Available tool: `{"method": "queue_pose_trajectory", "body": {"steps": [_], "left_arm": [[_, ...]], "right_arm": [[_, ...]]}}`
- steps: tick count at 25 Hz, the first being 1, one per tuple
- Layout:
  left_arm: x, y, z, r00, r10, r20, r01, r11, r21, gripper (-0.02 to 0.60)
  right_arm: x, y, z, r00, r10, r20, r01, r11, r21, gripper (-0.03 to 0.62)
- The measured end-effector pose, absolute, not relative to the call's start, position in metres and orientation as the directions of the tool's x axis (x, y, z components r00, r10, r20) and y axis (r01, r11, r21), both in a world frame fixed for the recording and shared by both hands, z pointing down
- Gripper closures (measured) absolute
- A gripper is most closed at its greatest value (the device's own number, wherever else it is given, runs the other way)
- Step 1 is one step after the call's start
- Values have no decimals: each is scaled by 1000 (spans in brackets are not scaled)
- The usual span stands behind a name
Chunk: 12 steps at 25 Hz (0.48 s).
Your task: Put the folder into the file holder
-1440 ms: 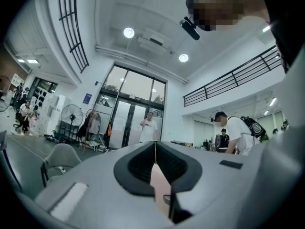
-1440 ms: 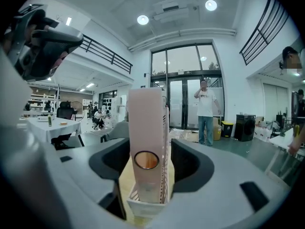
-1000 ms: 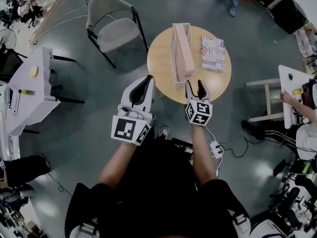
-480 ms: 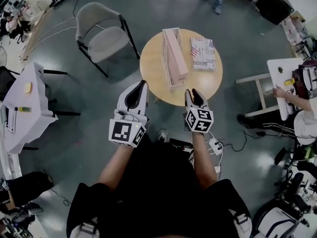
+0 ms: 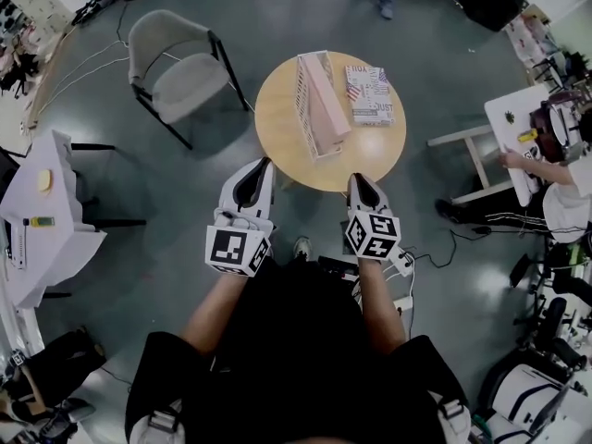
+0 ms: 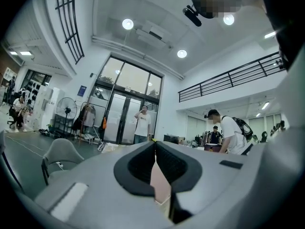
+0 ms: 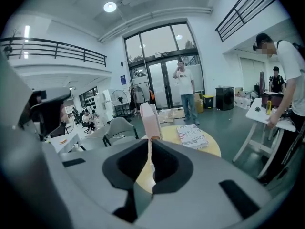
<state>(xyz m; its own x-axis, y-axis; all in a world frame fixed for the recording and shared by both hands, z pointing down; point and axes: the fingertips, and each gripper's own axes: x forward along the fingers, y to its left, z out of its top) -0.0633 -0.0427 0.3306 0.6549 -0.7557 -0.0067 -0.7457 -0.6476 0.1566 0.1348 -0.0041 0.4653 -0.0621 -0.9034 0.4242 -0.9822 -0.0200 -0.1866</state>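
Round table [image 5: 277, 123], folder [image 5: 329, 100] upright in file holder [image 5: 304, 118], beyond left hand-held gripper [image 5: 263, 163]

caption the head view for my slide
Pink folder in white file holder on round table; left gripper shut, right gripper closing, both empty.

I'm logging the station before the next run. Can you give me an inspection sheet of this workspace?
Surface: round wooden table, bare along its near edge.
Job's things: pink folder stands in the white file holder.
Clutter: book lies flat beside the holder.
Grippers: left hand-held gripper shut, empty; right hand-held gripper jaws closing, almost together, nothing between them; both at the table's near edge.
Cables: power strip and cords on the floor by the wearer's feet.
Surroundings: grey chair; white side table at left; seated person at right.
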Motion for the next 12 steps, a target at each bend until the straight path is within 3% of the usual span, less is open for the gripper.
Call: {"method": "queue_pose_trajectory", "body": {"steps": [12], "left_arm": [[-70, -23, 341, 670, -742, 10, -732, -658, 175, 569]], "right_arm": [[124, 42, 394, -45, -942, 333, -981, -21, -194, 597]]}}
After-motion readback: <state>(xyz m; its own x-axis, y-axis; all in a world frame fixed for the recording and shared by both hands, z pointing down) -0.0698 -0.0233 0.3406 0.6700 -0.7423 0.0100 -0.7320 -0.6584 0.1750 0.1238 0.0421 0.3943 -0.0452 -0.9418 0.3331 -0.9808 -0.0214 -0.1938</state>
